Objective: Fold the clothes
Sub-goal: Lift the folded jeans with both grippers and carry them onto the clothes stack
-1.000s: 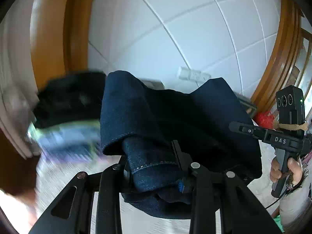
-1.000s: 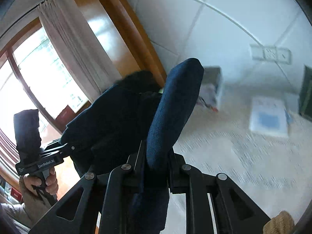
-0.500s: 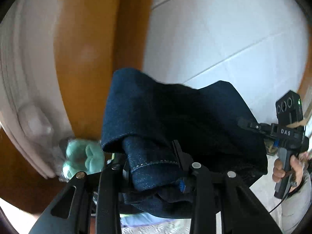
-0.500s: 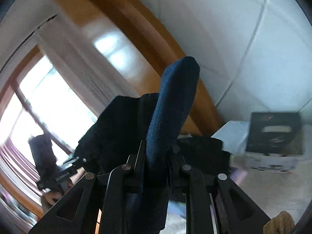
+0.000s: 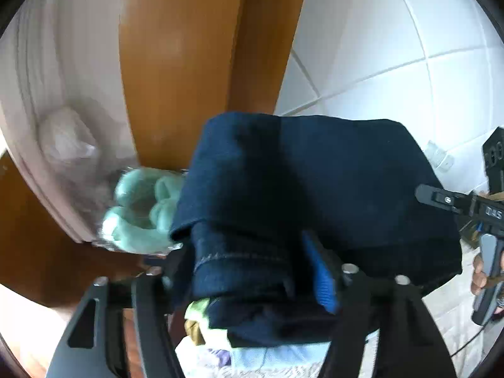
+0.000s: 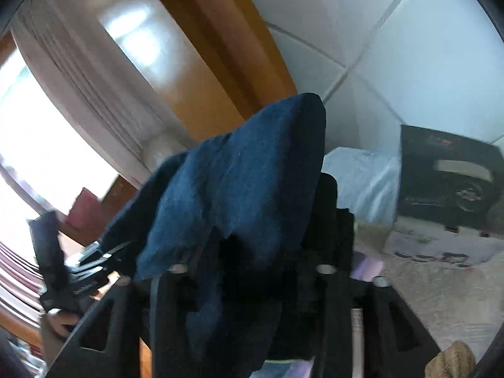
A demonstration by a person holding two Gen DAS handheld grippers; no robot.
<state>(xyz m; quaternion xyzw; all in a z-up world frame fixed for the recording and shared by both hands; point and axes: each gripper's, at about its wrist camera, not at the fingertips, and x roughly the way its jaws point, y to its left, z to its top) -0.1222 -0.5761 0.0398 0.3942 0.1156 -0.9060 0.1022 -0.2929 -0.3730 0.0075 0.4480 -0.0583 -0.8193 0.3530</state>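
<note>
The folded dark blue jeans [image 5: 315, 182] lie between the fingers of my left gripper [image 5: 242, 261]. Its jaws are opening, and the blue pad [image 5: 321, 271] of the right finger stands free of the denim. The bundle rests on a stack of folded clothes [image 5: 267, 356] with light blue and yellow-green layers. In the right wrist view another fold of the jeans [image 6: 245, 182] stands up between the fingers of my right gripper [image 6: 255, 252], whose jaws are also opening. A hand holds the right gripper [image 5: 456, 204] at the right edge. The left gripper [image 6: 56, 252] shows at the left.
A wooden door frame [image 5: 189, 63] and white tiled wall [image 5: 393, 47] rise behind. A mint-green item in clear plastic [image 5: 141, 208] lies left of the jeans. A pale curtain [image 6: 78, 72], a black printed box [image 6: 450, 179] and a patterned tablecloth [image 6: 425, 299] are on the right side.
Both grippers swung sideways with the jeans toward the wooden frame and came down over the clothes stack. Both pairs of jaws, shut on the denim before, now stand wider.
</note>
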